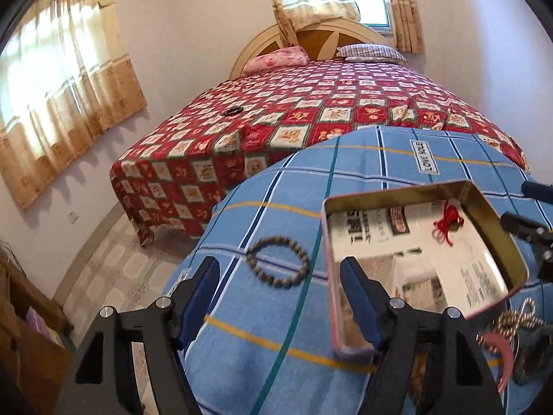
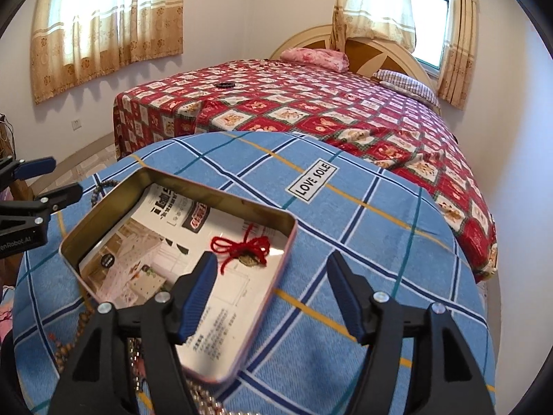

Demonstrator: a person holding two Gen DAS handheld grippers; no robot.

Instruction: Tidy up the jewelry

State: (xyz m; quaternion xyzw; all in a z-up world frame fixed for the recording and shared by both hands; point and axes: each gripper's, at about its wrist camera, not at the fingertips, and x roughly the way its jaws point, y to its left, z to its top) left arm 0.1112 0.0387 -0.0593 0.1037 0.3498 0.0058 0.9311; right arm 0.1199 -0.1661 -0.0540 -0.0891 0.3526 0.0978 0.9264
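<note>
While the bed (image 2: pixel 311 103) with its red patterned cover fills the upper half of both views, the round surface (image 2: pixel 345 242) draped in a blue plaid cloth takes up the lower centre. On that cloth sits an open metal tin (image 2: pixel 114 190), lined with a printed leaflet (image 2: pixel 179 214); in the right wrist view it lies left of centre, in the left wrist view at the right. Both grippers hover above the cloth with fingers spread and nothing between them: the left gripper (image 1: pixel 280 297) at the bottom of its own frame, the right gripper (image 2: pixel 273 287) likewise. A dark beaded bracelet (image 1: pixel 278 267) lies on the cloth just left of the tin. Inside the tin rests a red cord charm (image 2: pixel 242 247). A silver bead chain (image 1: pixel 511 321) lies at the lower right of the left view, just beside the tin.
</note>
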